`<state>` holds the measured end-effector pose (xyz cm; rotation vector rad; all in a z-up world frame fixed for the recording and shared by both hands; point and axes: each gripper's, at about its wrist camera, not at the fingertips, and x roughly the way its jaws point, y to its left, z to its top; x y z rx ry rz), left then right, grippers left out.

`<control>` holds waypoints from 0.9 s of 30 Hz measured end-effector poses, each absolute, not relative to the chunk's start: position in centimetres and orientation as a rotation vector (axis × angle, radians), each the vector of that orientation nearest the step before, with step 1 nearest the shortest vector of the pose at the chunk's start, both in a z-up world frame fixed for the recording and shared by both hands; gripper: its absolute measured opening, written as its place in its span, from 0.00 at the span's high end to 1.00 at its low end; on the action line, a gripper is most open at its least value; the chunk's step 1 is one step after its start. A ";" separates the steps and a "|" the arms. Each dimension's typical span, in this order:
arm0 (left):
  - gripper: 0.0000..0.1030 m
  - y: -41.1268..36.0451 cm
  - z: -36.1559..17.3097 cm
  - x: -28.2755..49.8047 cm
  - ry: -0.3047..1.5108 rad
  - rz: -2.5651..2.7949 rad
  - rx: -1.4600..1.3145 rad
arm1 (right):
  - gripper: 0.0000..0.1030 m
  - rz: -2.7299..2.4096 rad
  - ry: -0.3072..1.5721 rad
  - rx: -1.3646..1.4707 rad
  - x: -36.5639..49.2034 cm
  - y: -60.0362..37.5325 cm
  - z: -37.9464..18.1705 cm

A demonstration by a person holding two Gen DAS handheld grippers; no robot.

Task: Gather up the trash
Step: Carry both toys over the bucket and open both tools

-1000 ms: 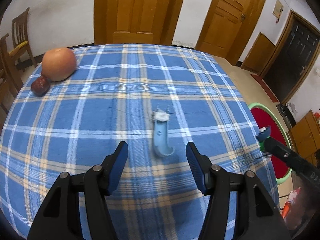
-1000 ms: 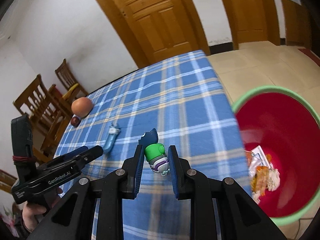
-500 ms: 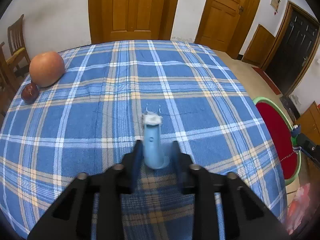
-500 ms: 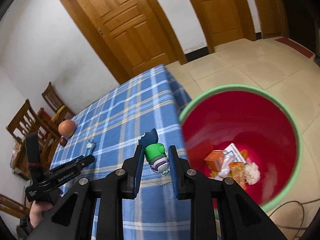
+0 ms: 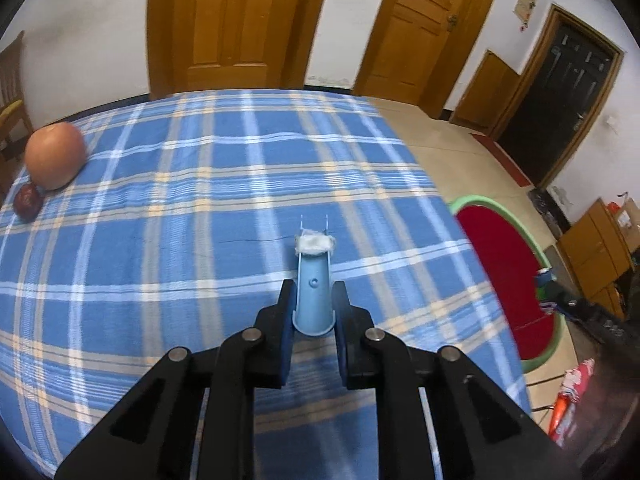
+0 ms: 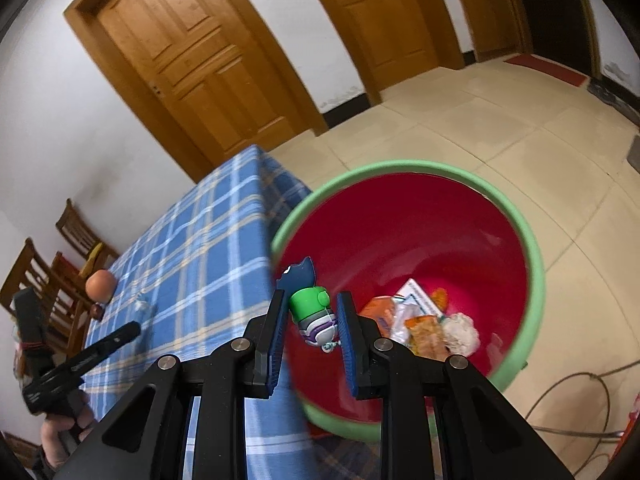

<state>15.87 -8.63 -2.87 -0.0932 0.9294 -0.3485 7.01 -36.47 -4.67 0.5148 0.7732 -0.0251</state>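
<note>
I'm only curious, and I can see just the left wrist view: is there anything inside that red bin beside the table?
Observer: Yes. The right wrist view looks into the red bin: crumpled wrappers and a white wad lie at the bottom.
Visitor: What's the other tool doing?
Observer: The right gripper has its fingers shut on a small green toy, above the bin's opening.
Visitor: Who holds mine?
Observer: A bare hand grips the handle of the left gripper, which clamps the blue plastic piece.
</note>
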 end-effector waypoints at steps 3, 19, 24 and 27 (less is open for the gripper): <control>0.84 -10.2 -2.1 15.5 0.923 -0.394 -0.093 | 0.75 -0.048 0.782 0.534 6.8 -37.4 -5.3; 0.84 -19.4 -1.3 14.5 0.937 -0.573 0.003 | 0.71 -0.142 0.777 0.524 3.9 -40.3 -5.3; 0.84 -22.3 -1.9 14.2 0.950 -0.626 0.033 | 0.70 -0.182 0.762 0.483 2.7 -40.8 -4.8; 0.84 -23.5 -2.0 14.1 0.952 -0.649 0.046 | 0.70 -0.192 0.756 0.487 2.1 -41.3 -4.8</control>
